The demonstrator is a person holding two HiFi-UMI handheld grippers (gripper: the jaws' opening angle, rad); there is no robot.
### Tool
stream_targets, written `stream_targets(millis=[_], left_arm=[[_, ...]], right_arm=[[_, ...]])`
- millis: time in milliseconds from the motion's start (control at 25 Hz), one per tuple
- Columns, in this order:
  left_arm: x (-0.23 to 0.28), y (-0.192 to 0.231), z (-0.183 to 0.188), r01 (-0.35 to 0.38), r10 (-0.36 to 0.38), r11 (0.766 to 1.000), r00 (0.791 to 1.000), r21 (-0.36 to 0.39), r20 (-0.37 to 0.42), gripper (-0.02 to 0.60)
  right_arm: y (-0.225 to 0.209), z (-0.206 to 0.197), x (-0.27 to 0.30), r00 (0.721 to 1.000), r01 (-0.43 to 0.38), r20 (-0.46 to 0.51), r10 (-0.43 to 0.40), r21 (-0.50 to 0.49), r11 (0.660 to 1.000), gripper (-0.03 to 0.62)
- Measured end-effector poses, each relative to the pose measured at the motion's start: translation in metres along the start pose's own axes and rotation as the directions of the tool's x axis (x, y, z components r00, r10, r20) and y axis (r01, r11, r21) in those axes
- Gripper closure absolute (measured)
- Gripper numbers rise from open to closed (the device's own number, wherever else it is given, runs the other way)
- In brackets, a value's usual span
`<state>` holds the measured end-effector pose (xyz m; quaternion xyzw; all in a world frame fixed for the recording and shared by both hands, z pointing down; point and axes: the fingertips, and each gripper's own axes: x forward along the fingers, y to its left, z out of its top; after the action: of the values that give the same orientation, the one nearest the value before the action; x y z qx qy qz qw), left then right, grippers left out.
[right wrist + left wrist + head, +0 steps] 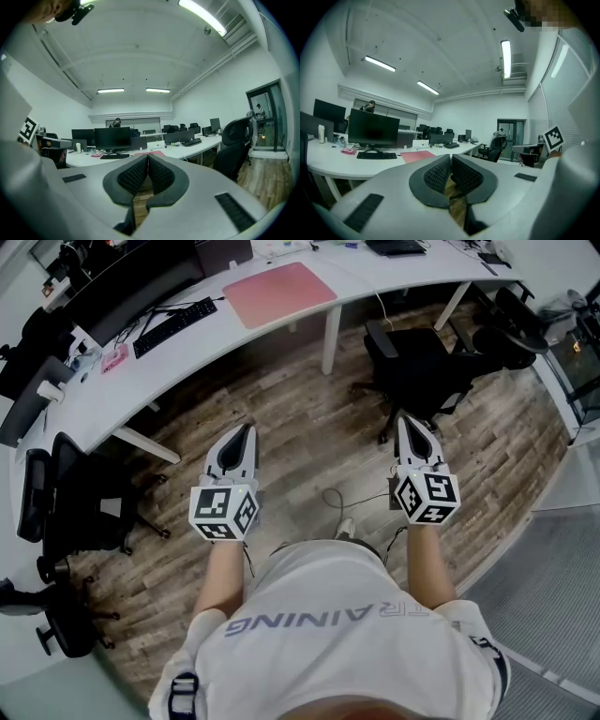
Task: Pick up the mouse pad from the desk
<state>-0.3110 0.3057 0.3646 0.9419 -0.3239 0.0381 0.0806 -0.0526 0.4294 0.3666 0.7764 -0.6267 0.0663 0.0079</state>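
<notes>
Office with curved white surface point(202, 348) on the far side. Pink mouse pad point(279, 292) lies flat on it, right of a black keyboard point(174, 324). Left gripper point(247, 430) and right gripper point(404, 420) are over the wood floor point(309, 442), well apart from the pad, jaws closed together and empty.

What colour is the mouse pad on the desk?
Pink. The mouse pad shows best in the head view, lying flat on the white desk.

Open floor point(291, 432) ahead to desk point(103, 395); black chair point(422, 362) blocks right side.
</notes>
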Motion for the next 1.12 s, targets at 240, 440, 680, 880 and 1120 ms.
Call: stream_targets(millis=[240, 440, 680, 880, 1120], left_arm=[[0.021, -0.017, 0.000, -0.003, 0.003, 1.000, 1.000, 0.003, -0.010, 0.538], [0.050, -0.044, 0.001, -0.008, 0.008, 1.000, 1.000, 0.014, -0.017, 0.538], [0.088, -0.077, -0.011, -0.031, 0.031, 0.999, 0.999, 0.021, -0.028, 0.538], [0.111, -0.089, -0.023, -0.048, 0.049, 0.999, 0.997, 0.011, -0.053, 0.538], [0.149, -0.087, -0.018, -0.036, 0.037, 0.999, 0.997, 0.012, -0.066, 0.538]], right_arm=[[-0.023, 0.000, 0.008, 1.000, -0.016, 0.000, 0.016, 0.007, 1.000, 0.569], [-0.065, 0.000, 0.011, 1.000, -0.022, -0.002, 0.022, 0.012, 1.000, 0.569], [-0.122, -0.014, 0.014, 0.999, -0.044, -0.026, 0.044, 0.015, 0.999, 0.569], [-0.154, -0.024, 0.019, 0.998, -0.049, -0.029, 0.050, 0.032, 0.998, 0.569], [-0.171, -0.031, 0.043, 0.998, -0.048, -0.043, 0.050, 0.050, 0.998, 0.570]])
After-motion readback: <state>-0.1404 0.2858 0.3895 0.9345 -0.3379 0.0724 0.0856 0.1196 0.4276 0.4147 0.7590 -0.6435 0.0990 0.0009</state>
